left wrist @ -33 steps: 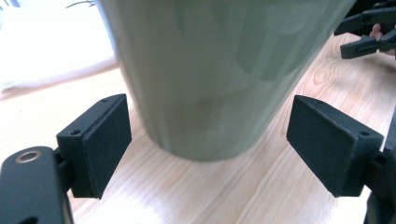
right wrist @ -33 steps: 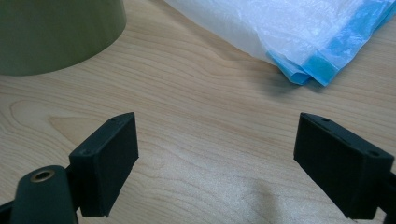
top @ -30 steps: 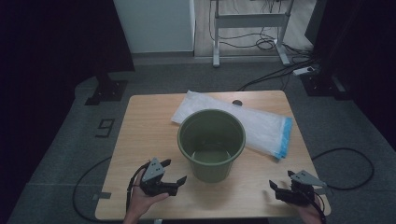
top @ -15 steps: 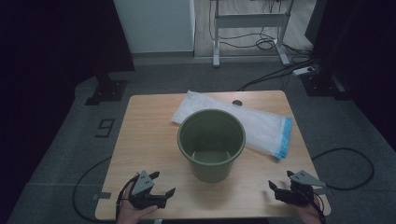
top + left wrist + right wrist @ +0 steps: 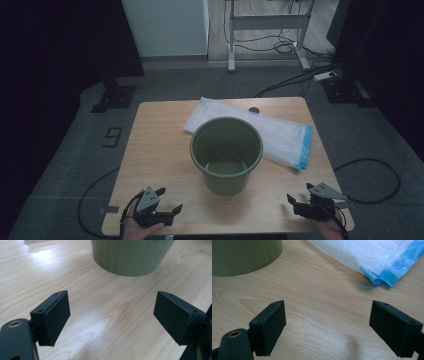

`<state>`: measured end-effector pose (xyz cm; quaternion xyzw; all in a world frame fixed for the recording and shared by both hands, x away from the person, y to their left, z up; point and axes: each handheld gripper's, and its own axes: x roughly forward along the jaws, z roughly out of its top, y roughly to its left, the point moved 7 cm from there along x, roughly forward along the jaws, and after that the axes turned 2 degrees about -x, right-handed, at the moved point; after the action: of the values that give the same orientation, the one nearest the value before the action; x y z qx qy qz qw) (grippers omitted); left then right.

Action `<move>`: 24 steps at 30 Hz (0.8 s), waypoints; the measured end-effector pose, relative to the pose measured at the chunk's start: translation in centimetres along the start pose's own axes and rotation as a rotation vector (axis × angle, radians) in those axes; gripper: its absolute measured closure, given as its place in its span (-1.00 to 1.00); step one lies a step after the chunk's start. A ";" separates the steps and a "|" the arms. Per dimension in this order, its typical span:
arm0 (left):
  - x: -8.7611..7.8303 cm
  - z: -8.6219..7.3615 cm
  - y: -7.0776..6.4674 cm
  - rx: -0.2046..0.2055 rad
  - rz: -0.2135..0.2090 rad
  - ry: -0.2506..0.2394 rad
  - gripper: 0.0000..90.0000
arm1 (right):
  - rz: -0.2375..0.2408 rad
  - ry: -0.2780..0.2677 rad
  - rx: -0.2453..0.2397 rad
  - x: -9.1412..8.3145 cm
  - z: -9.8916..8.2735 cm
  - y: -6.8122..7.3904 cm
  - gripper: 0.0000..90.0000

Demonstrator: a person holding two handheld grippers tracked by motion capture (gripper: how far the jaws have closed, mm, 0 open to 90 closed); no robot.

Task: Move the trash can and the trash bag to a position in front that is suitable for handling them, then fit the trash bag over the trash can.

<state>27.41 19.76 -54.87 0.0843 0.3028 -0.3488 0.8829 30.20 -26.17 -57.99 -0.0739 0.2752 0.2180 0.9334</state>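
High view: both claws rest at the near table edge, left claw and right claw spread and empty; the bin stands ahead between them, the bag folded behind it, probably unused

Left gripper view: bin ahead, untouched

Right gripper view: bag ahead-right, bin ahead-left; lining remains undone

We see the bucket hiding part of the plastic bag; both hands are cut off below.
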 end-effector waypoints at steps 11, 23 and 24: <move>-0.2 -0.3 0.2 -0.006 0.005 0.000 -0.70 | 0.000 -0.002 -0.002 0.0 0.1 0.0 -0.71; -0.4 -0.8 1.2 -0.025 0.020 0.003 -0.70 | -0.011 -0.021 -0.020 1.8 2.4 -0.6 -0.70; -0.4 -0.9 1.3 -0.029 0.021 0.003 -0.70 | -0.013 -0.017 -0.028 2.3 2.7 -0.7 -0.70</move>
<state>27.60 21.26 -55.38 0.0749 0.3082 -0.3350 0.8872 33.52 -25.23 -56.95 -0.0867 0.2639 0.2165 0.9359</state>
